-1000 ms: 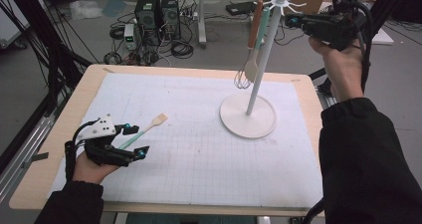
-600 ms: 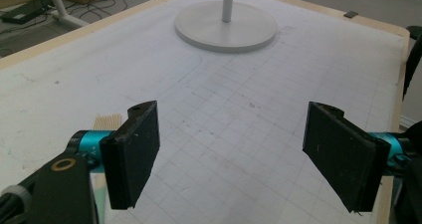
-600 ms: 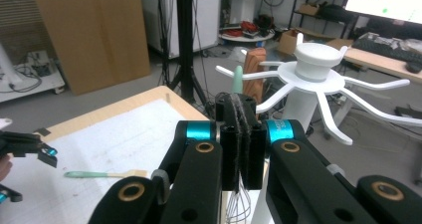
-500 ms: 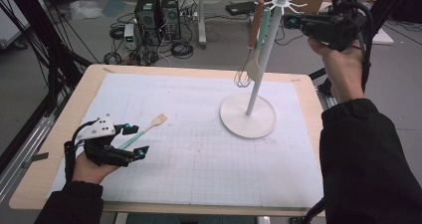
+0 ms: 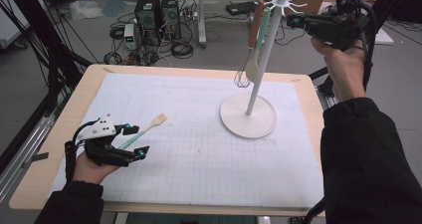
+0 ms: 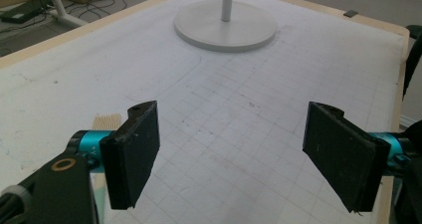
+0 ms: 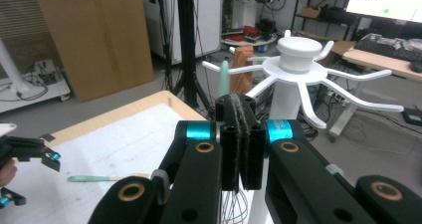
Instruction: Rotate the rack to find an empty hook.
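A white rack (image 5: 260,69) stands on a round base (image 5: 248,115) at the table's far right. From its arms hang an orange-handled whisk (image 5: 255,20) and a green-handled spatula (image 5: 263,25). My right gripper (image 5: 293,21) is held high beside the rack's top hub (image 7: 298,50), its jaws shut with nothing between the pads (image 7: 239,109). A second green-handled spatula (image 5: 142,132) with a wooden head (image 6: 107,120) lies flat on the mat. My left gripper (image 5: 137,141) rests beside its handle, open and empty (image 6: 231,149).
A white gridded mat (image 5: 199,154) covers the wooden table (image 5: 45,169). Beyond the far edge the floor holds computer towers (image 5: 157,10) and cables. The person's dark sleeve (image 5: 368,159) hangs over the table's right edge.
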`<action>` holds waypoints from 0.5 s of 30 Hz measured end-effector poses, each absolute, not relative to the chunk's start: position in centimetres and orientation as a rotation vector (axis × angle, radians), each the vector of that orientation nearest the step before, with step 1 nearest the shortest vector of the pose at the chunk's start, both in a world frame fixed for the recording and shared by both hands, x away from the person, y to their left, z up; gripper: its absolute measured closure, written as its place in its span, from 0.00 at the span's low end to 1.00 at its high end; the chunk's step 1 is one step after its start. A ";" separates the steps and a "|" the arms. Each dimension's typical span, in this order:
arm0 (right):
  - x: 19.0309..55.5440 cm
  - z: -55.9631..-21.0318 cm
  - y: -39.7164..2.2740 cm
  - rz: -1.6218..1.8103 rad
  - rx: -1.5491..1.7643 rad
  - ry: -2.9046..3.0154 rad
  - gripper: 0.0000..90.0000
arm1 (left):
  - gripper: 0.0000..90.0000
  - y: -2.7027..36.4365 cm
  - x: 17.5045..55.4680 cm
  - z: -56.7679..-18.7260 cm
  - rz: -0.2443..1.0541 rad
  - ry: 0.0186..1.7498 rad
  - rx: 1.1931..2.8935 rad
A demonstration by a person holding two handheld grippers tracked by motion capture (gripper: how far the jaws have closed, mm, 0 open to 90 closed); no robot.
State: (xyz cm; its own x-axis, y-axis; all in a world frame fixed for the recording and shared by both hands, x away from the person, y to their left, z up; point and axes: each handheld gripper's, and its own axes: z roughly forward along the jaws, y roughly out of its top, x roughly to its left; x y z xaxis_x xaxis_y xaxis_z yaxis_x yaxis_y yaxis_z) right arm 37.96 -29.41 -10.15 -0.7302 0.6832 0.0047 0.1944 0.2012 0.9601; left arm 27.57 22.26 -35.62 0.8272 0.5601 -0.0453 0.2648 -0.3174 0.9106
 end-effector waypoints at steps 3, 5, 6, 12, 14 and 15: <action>38.2 -10.2 -29.4 1.547 0.807 2.054 0.99 | 0.25 22.3 27.6 -35.6 0.339 0.610 1.922; 38.2 -10.2 -29.3 1.551 0.823 2.058 0.99 | 0.25 22.2 27.6 -35.6 0.337 0.614 1.918; 38.2 -10.3 -29.2 1.551 0.812 2.056 0.99 | 0.25 22.2 27.6 -35.6 0.335 0.613 1.916; 38.4 -10.4 -28.7 1.553 0.805 2.070 0.99 | 0.25 22.2 27.6 -35.6 0.337 0.612 1.917; 38.3 -10.4 -28.7 1.561 0.802 2.070 0.98 | 0.25 22.3 27.6 -35.6 0.334 0.613 1.917; 38.3 -10.4 -28.7 1.566 0.798 2.069 0.98 | 0.25 22.3 27.6 -35.6 0.337 0.610 1.918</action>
State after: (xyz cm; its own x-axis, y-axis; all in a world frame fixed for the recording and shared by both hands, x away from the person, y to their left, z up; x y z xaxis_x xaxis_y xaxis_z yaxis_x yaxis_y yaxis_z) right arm 38.28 -28.73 -10.37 -0.7453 0.6667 0.0079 0.1889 0.1997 0.9615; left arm 27.61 22.31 -35.60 0.8305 0.5556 -0.0406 0.2607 -0.3233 0.9097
